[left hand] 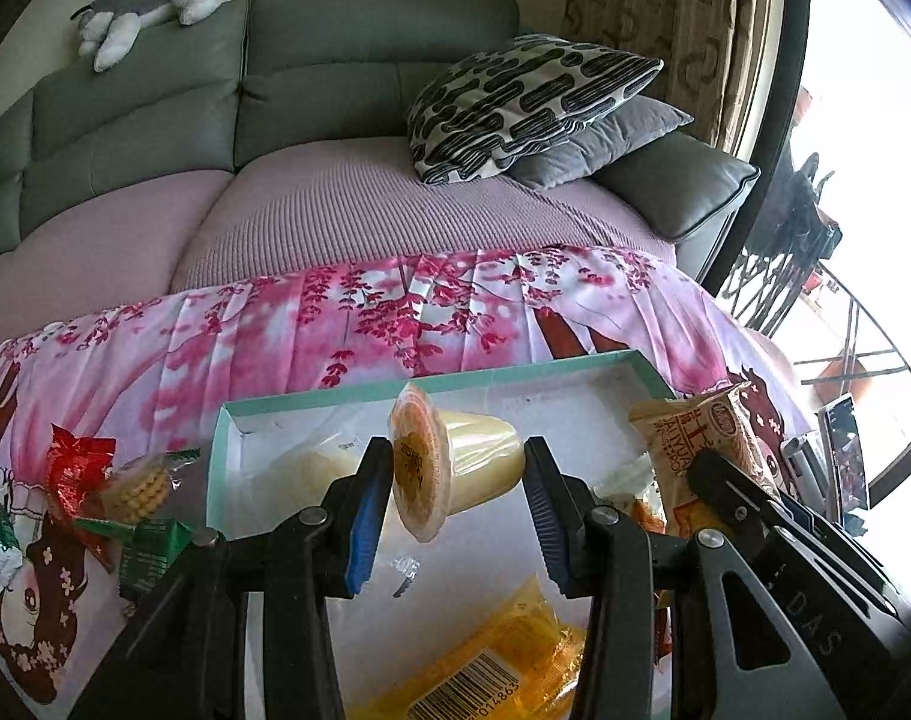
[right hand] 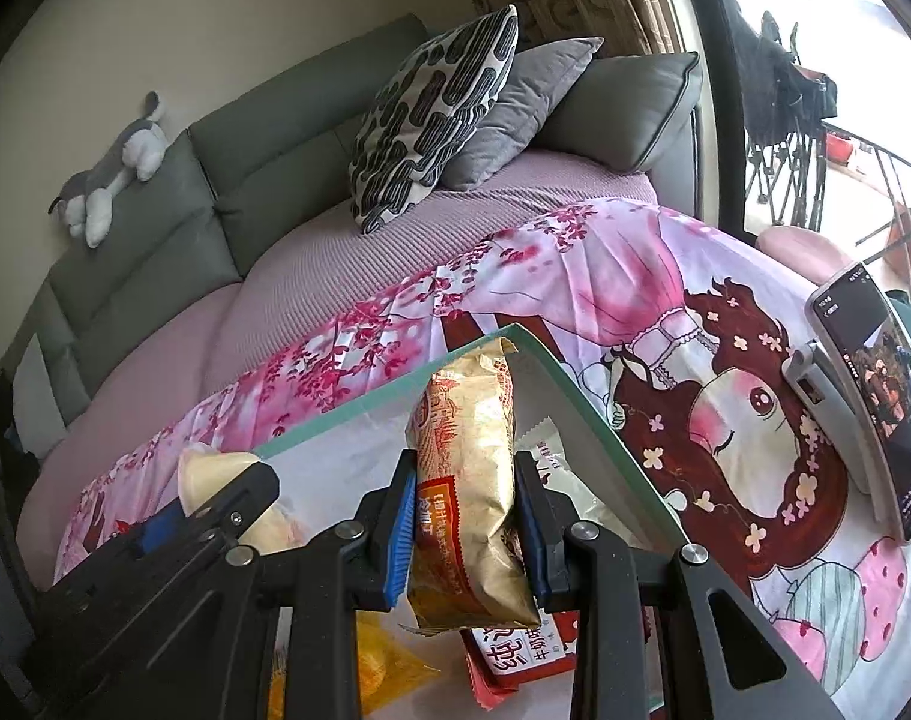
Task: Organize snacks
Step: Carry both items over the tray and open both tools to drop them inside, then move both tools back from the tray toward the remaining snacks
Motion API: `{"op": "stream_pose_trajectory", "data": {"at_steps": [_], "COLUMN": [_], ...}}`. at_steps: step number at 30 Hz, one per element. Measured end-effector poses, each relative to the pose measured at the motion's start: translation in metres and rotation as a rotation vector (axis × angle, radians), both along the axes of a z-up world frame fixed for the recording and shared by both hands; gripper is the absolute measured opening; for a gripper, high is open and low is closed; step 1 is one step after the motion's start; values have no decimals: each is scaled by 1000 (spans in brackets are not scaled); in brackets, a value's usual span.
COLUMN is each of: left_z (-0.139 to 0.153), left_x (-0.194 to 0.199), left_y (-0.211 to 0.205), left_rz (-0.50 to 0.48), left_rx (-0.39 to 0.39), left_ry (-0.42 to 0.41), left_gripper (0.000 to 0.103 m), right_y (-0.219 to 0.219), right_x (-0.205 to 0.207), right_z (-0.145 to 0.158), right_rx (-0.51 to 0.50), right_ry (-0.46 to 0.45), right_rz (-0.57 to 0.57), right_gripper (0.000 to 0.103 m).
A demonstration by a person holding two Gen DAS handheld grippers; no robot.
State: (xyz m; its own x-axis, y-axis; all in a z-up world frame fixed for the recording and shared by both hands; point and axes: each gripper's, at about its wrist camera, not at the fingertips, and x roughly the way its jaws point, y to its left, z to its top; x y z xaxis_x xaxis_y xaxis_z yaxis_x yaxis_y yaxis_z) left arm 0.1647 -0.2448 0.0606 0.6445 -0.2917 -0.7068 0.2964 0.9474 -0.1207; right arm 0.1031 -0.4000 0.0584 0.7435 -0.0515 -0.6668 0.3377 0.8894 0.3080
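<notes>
Jelly cup (left hand: pixel 455 462) lies sideways in the left tongs (left hand: pixel 458 474), lid toward the left pad, above the teal-rimmed box (left hand: pixel 431 384). Right tongs (right hand: pixel 464 516) clench a golden snack packet (right hand: pixel 467 480), long axis running away from the camera, over the box.

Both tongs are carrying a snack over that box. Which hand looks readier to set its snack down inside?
Probably left: its jelly cup hangs over bare box floor, while the right's gold packet hangs near the rim.
</notes>
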Motion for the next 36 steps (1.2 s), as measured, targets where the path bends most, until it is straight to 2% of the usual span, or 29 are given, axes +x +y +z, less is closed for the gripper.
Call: {"op": "stream_pose_trajectory", "data": {"at_steps": [14,18,21,23,31,34,36], "left_z": [4,7,8,8,0,-4,-7], "left_x": [0,0,1,2,9,11,12], "left_y": [7,12,19,24,44,50,53], "left_rz": [34,76,118,142,220,251,270], "left_rx": [25,54,78,86,101,113,125], "left_ry": [15,22,33,46,95,102,101], "left_gripper": [48,61,66,69,71,78,78], "right_y": [2,4,4,3,8,9,9], "right_x": [4,6,6,5,8,9,9], "right_z": [-5,-6,-7,-6,-6,-7,-8], "right_rx": [-4,-35,-43,-52,-97,-115,-119], "right_ry": [26,44,54,55,72,82,89], "right_rz": [11,7,2,-8,3,6,10], "right_gripper": [33,33,44,61,79,86,89]}}
